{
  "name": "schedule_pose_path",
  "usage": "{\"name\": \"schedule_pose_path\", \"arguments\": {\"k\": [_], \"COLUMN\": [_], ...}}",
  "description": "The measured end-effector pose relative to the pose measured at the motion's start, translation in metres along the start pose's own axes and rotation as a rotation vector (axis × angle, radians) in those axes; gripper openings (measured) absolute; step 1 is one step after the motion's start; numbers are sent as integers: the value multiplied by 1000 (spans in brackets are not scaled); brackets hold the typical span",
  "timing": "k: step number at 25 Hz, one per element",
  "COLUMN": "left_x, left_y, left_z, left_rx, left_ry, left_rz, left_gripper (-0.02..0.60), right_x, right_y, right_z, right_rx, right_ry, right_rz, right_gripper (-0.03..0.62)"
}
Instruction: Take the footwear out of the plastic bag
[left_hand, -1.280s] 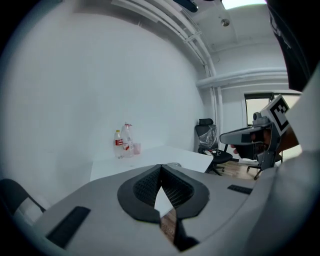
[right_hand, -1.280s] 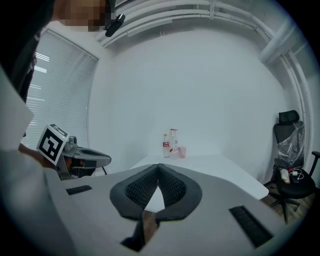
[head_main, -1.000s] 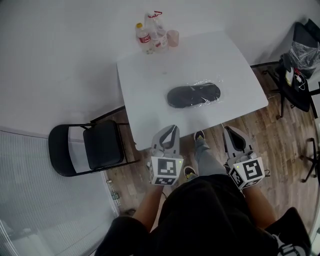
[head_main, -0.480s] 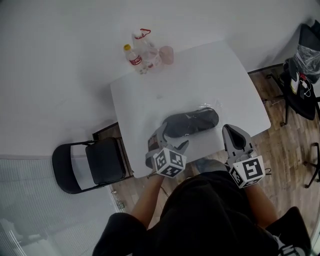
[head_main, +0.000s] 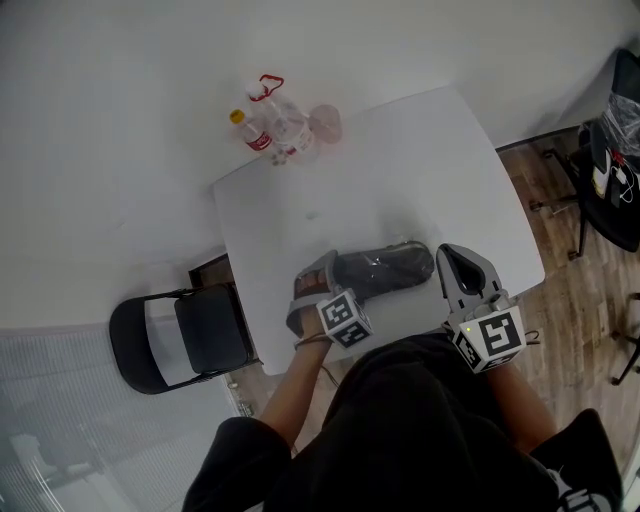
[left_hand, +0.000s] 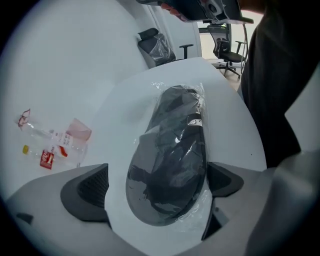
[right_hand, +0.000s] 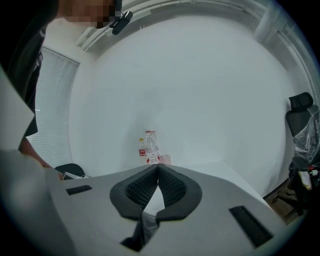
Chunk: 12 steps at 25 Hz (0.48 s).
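Footwear (head_main: 385, 270), bagged, lengthwise left-right; left fingers (left_hand: 87, 192) opening astride its left end, right fingers (right_hand: 172, 187) closed, empty

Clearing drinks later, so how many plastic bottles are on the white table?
2. A small clear plastic bottle with a yellow cap and a taller clear bottle with a red top stand side by side at the white table's far corner, beside a pink cup. None appear hidden.
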<state>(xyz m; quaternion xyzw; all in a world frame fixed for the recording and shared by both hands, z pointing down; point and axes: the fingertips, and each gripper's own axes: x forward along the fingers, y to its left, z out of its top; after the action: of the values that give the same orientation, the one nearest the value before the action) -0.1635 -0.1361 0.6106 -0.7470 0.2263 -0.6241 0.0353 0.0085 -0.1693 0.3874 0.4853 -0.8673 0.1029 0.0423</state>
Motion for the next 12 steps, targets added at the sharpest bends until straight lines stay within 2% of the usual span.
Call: {"name": "schedule_pose_path", "arguments": {"k": [6, 12], "left_x": [15, 26], "left_y": [-3, -10], "left_z": [4, 3], "left_rx": [28, 27], "left_ry": [76, 107], "left_rz": [-219, -427], "left_gripper": [584, 584], "right_x": [17, 28], "right_y": [-27, -44], "right_z": [-2, -9], "right_rx": [29, 46], "right_ry": [12, 10], "right_rz": [3, 3], "right_gripper": [17, 17]}}
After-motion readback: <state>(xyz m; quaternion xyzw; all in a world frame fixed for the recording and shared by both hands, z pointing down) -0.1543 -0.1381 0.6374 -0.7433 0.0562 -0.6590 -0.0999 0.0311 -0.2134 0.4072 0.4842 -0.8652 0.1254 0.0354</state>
